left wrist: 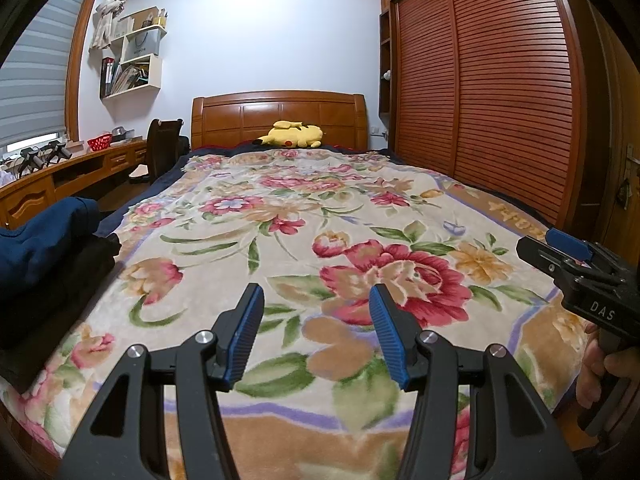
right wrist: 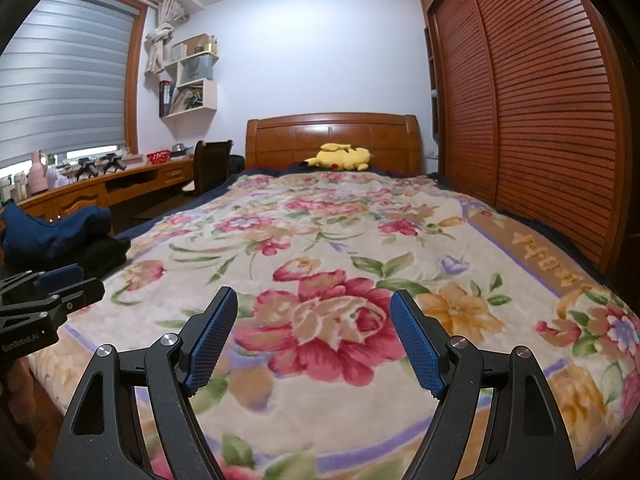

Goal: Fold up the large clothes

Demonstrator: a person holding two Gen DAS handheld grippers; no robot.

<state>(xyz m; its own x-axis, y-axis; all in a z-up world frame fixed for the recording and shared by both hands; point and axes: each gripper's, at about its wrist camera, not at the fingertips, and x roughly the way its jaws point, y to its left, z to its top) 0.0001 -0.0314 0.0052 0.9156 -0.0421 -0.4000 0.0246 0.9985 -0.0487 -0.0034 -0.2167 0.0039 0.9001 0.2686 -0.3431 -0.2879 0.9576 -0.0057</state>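
A heap of clothes lies at the bed's left edge: a navy blue garment (left wrist: 40, 236) (right wrist: 52, 232) on top of a black one (left wrist: 52, 288) (right wrist: 104, 256). My left gripper (left wrist: 316, 300) hovers open above the floral blanket (left wrist: 280, 216), nothing between its blue pads. My right gripper (right wrist: 314, 304) is open too, over the big red flower, with its jaws spread wider. In the left wrist view the right gripper (left wrist: 560, 252) shows at the right edge, held by a hand (left wrist: 600, 376). In the right wrist view the left gripper (right wrist: 60, 284) shows at the left edge, near the clothes.
A yellow plush toy (left wrist: 292, 135) lies by the wooden headboard (left wrist: 280, 114). A slatted wardrobe (left wrist: 480, 92) runs along the right side. On the left stand a desk (right wrist: 120, 184), a dark chair (right wrist: 212, 168), wall shelves (left wrist: 132, 64) and a window with blinds.
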